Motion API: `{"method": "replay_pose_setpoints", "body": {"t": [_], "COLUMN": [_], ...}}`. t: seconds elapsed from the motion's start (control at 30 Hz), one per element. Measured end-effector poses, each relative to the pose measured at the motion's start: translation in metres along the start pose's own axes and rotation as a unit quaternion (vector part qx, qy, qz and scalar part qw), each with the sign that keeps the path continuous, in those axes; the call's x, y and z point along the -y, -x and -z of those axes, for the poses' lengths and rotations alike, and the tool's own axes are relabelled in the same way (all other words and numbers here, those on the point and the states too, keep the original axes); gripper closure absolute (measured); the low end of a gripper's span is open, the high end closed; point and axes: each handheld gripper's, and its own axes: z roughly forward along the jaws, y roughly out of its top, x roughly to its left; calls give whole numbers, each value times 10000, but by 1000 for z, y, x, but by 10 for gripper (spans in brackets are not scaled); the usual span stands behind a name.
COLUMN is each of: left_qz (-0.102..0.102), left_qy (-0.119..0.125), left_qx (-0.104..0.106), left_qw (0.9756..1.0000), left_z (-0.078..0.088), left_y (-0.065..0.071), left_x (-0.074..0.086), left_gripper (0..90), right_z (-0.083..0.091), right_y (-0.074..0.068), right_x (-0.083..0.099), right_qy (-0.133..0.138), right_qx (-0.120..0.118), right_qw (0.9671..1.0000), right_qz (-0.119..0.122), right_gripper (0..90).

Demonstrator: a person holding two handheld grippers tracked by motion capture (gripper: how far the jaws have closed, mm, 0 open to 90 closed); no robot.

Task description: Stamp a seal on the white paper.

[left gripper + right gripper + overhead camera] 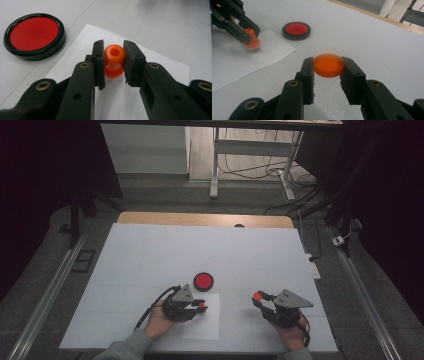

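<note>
The left tongs (113, 62) are clenched on an orange stamp (114, 61), gripped by its knobbed handle. Its long axis stands near upright and its flat base faces down onto the white sheet of paper (160, 62) on the counter (150, 250). In the high view these tongs (201, 307) sit low and left of centre. The red ink pad (34, 36) in its black case lies just off the paper's corner, toward the upper left of the left gripper view. The left hand is much the nearer to it.

The right tongs (328, 68) are clamped on a shallow orange cap (328, 65), held flat and edge-on above the counter, well apart to the right. The stamp's next move, to pad or paper, likely turns on that short up-left offset.
</note>
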Motion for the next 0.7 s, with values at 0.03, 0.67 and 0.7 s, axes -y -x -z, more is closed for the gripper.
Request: {"method": "replay_pose_setpoints", "body": {"t": [0.03,0.67,0.7], "left_qz": [-19,-198,-208], "left_qy": [-26,-51,-33], "left_qx": [-8,-40,-36], "left_qw": [10000,9998,9998], "left_z": [-1,-7,-7], "left_y": [0,4,4], "left_x": [0,4,5], "left_gripper": [725,724,725], "right_z": [0,0,0], "right_y": [0,0,0], "right_x": [0,0,0], "right_qy": [-3,-15,-14], "right_qx": [-2,-9,-10], "right_qw": [10000,10000,10000], "right_qz": [-4,2,1], "right_gripper": [642,642,642]}}
